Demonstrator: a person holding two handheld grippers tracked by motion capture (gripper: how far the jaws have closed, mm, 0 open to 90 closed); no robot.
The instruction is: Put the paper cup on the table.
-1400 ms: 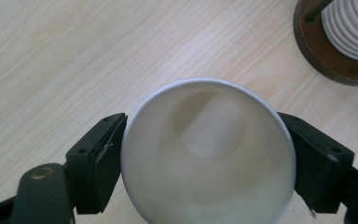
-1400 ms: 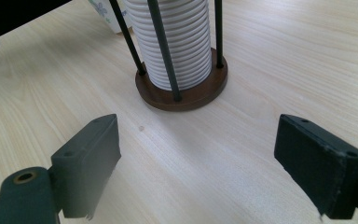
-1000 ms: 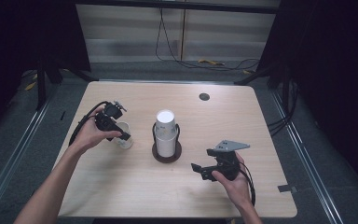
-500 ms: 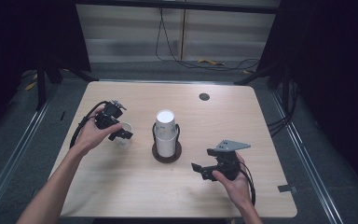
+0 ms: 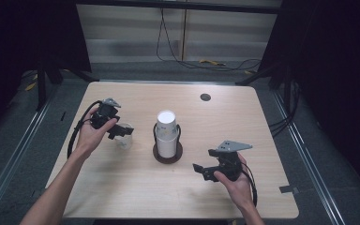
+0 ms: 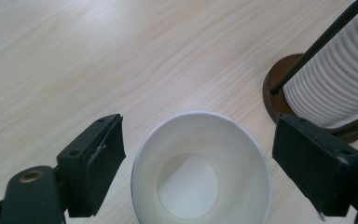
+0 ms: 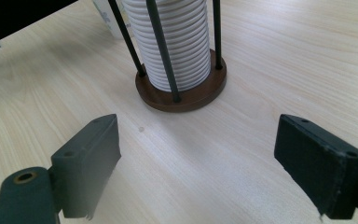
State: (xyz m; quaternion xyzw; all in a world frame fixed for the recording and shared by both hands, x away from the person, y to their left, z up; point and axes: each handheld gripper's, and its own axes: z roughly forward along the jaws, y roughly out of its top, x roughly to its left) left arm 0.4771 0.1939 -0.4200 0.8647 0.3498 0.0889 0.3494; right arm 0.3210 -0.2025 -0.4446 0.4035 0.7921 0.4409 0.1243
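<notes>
Between the left tool's just-opened, clear-standing jaws, an upright paper cup.

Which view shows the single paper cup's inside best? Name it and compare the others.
The left gripper view: the paper cup stands upright below the camera, its rim and empty bottom plain. The high view shows it small, partly behind the left gripper. The right gripper view catches perhaps an edge behind the cup stack.

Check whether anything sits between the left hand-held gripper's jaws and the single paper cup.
Nothing visible does. The left hand-held gripper straddles the paper cup with its jaws open, a bare gap on each side. The cup stack stands off to one side.
</notes>
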